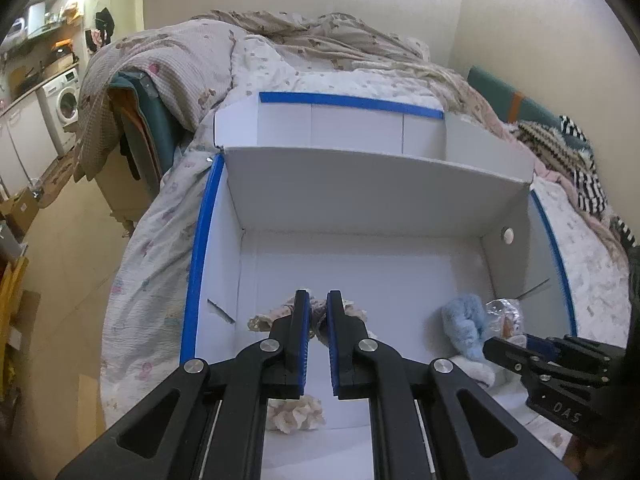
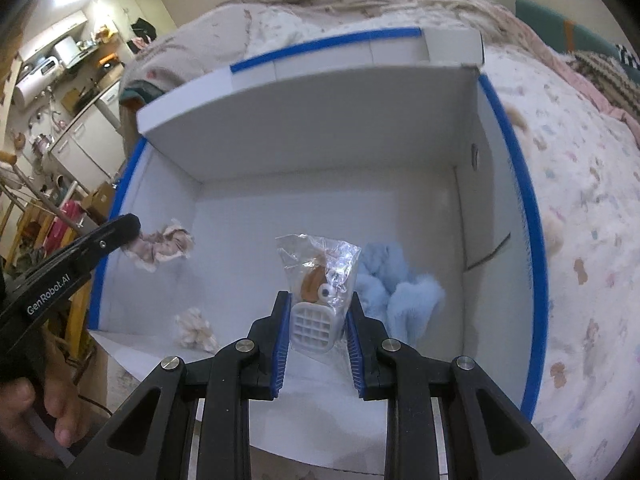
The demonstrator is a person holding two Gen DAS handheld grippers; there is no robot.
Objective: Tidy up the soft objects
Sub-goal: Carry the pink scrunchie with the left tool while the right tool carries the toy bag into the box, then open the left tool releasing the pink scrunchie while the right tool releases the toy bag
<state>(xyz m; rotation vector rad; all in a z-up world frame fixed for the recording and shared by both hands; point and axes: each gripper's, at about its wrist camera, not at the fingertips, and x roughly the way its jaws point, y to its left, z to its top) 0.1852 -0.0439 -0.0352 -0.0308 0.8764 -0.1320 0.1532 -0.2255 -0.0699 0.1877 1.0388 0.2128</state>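
A white cardboard box with blue-taped rims (image 1: 196,264) (image 2: 516,184) lies open on a bed. My left gripper (image 1: 318,300) is shut on a pinkish-beige frilly scrunchie (image 1: 272,316), seen held above the box floor in the right wrist view (image 2: 164,246). A cream scrunchie (image 1: 296,416) (image 2: 194,328) lies on the floor near the front. My right gripper (image 2: 318,300) is shut on a clear plastic packet with a white grid piece and a toy inside (image 2: 316,280) (image 1: 504,316). A fluffy light-blue item (image 2: 400,288) (image 1: 464,324) lies at the box's right side.
The box's grey flap (image 1: 376,188) (image 2: 308,116) stands up at the far side. A floral quilt (image 1: 156,264) (image 2: 580,240) covers the bed around the box. Crumpled bedding (image 1: 320,40) is piled behind. A washing machine (image 1: 64,104) and shelves are at far left.
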